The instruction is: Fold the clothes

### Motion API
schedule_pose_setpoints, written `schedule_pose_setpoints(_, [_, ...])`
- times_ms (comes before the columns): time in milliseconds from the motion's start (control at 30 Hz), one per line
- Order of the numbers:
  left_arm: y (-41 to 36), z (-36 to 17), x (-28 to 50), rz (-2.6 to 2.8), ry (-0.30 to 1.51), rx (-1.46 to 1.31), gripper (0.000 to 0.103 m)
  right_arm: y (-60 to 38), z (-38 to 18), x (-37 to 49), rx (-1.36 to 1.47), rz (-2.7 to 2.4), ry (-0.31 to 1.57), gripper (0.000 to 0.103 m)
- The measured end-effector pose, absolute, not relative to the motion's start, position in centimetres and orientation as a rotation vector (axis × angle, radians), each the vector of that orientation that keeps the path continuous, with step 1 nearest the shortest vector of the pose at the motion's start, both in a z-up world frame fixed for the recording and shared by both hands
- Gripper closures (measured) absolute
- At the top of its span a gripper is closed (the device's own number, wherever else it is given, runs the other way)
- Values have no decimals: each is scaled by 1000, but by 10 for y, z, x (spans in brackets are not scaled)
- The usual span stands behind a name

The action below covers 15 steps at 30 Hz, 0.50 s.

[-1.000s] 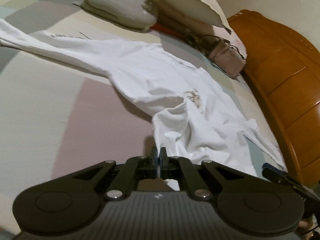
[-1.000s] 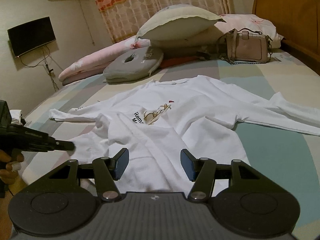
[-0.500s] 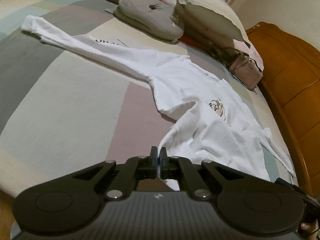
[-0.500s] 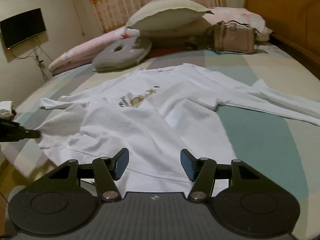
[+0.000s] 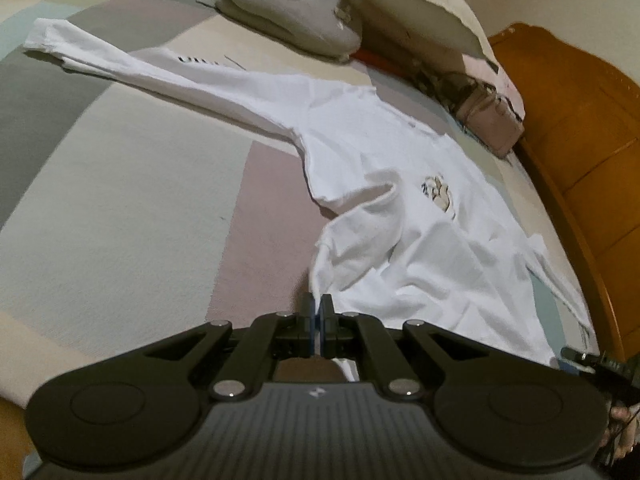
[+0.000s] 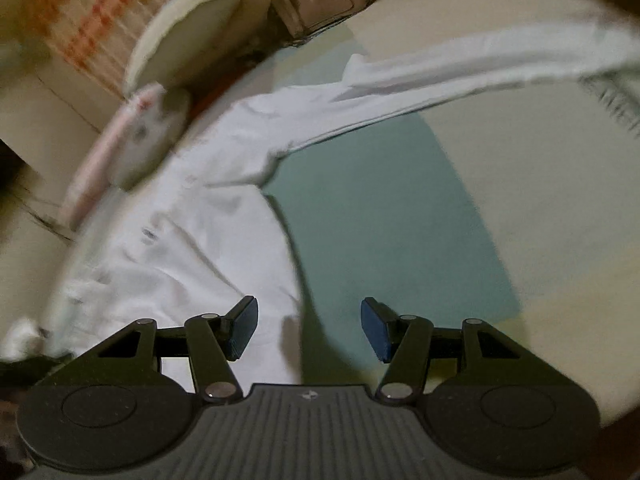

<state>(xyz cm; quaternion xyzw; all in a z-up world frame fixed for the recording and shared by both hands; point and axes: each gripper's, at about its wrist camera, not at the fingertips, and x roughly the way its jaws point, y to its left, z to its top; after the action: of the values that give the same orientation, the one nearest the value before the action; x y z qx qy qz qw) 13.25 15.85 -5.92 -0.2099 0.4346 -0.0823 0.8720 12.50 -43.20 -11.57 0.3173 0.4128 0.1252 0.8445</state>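
White long-sleeved shirt (image 5: 400, 216) lies spread across a bed with a pastel patchwork bedspread (image 5: 120, 208), a small printed motif on its chest and one sleeve stretching toward 10 o'clock in the left wrist view. Left gripper (image 5: 317, 312) sits at 6 o'clock in that view, its fingers pressed together on a pinched corner of the shirt's hem, lifting the fabric into a small peak. Right gripper (image 6: 308, 330) hangs over the shirt's other lower edge in the blurred right wrist view, its blue-padded fingers (image 6: 242, 328) spread wide and holding nothing; the second sleeve runs toward 2 o'clock there. Beyond the shirt, at 12 o'clock in the left view, rest a grey round cushion (image 5: 288, 12), a cream pillow (image 5: 420, 8) and a beige handbag (image 5: 496, 128). A wooden headboard (image 5: 580, 140) rises at 3 o'clock.
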Motion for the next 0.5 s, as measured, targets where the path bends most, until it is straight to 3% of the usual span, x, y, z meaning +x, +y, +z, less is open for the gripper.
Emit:
schedule_pose_setpoints(333, [167,-52,121,-171,900,-452,102,-406,-118,123,640,412,911,41])
schedule_pose_setpoints(400, [169,-55,121,-170,906,-469,102,-405,-121,123,651,407,900,45])
schedule_pose_setpoints(433, [168,-56,122,-172,912,-471,102,-406,-122,125,665,390,897,58])
schedule_pose_setpoints(467, [168,-51,118,-178,903,-464,102,-404,-122,127,651,356,900,83])
schedule_pose_setpoints(500, [168,-46,115,-184,893,-458,102,-401,-122,128,617,318,904,93])
